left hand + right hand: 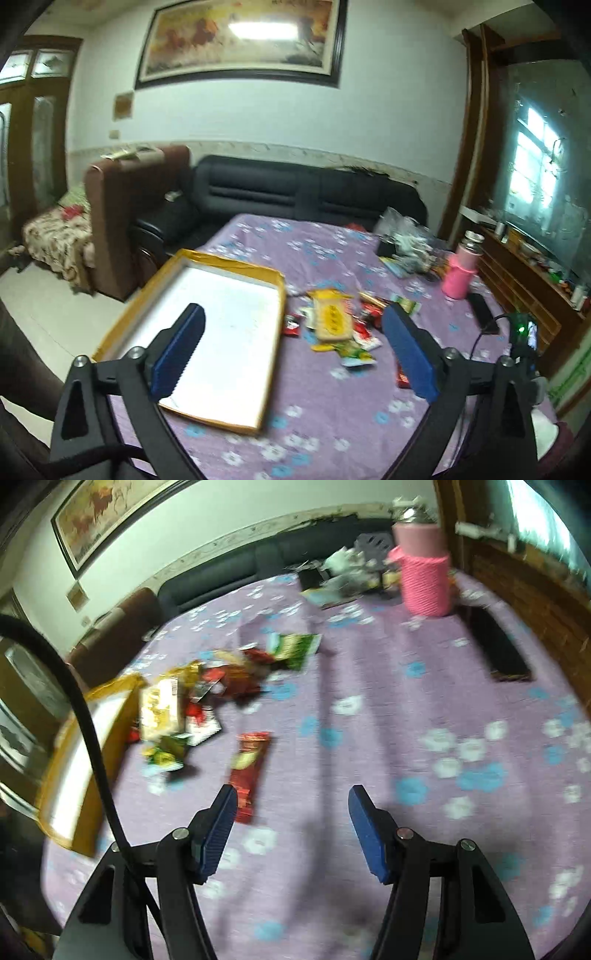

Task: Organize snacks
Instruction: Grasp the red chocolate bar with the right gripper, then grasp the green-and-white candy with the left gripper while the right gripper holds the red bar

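Observation:
A pile of snack packets [334, 323] lies on the purple flowered tablecloth, right of a shallow yellow-rimmed box [225, 317] with a white bottom. A yellow packet [332, 317] lies on top of the pile. My left gripper [291, 341] is open and empty, above the box's right edge and the pile. In the right wrist view the pile [207, 698] is at left, the box [85, 746] further left. A red snack bar [248, 773] lies apart, just ahead of my left finger. My right gripper [291, 823] is open and empty over bare cloth.
A pink bottle [461, 269] [424, 572] stands at the far right with a heap of clutter [406, 243] behind it. A black phone [495, 648] lies near it. A black cable [92, 738] crosses the left. A dark sofa [295, 192] stands behind the table.

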### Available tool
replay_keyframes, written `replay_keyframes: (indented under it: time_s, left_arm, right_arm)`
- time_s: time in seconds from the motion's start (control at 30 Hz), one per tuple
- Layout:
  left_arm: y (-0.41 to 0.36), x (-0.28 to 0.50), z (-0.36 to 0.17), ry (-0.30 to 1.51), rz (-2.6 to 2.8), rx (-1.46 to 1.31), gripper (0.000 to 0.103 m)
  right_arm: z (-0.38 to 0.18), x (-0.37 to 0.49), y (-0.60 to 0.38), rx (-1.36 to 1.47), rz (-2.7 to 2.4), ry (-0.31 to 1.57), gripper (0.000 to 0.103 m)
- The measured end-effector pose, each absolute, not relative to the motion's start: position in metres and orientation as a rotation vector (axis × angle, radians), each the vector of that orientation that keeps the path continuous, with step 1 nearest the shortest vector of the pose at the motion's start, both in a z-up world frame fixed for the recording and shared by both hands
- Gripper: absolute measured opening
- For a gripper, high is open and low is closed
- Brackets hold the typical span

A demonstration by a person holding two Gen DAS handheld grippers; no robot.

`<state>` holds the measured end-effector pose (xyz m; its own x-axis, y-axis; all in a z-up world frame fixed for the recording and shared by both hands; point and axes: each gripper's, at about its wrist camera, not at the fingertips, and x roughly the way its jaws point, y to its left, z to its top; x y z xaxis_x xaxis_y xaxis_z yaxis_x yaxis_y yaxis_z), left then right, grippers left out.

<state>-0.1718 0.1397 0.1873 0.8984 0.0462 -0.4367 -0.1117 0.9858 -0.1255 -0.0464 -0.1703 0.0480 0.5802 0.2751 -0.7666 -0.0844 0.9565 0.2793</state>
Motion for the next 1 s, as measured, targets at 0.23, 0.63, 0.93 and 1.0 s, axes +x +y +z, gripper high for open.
replay_keyframes:
  time_s: [0.23,0.63,0.93,1.0]
  left_arm:
    - [0.116,-0.158,0.156,0.52,0.099,-0.039,0.097]
    - [0.071,-0.106,0.121,0.655,-0.043,-0.023,0.097]
    - [0.047,-0.116,0.143,0.392,-0.028,0.039,0.103]
    - [0.037,-0.095,0.133,0.506,0.002,0.104,0.103]
  right_arm:
    - [0.026,-0.013,-0.123,0.118,0.216,1.006,0.047]
    - [0.013,-0.012,-0.097,-0.086,0.157,0.919,0.036]
    - [0.011,-0.011,-0.094,-0.116,0.205,0.875,0.03]
    - [0.011,-0.016,-0.095,-0.132,0.202,0.874,0.025]
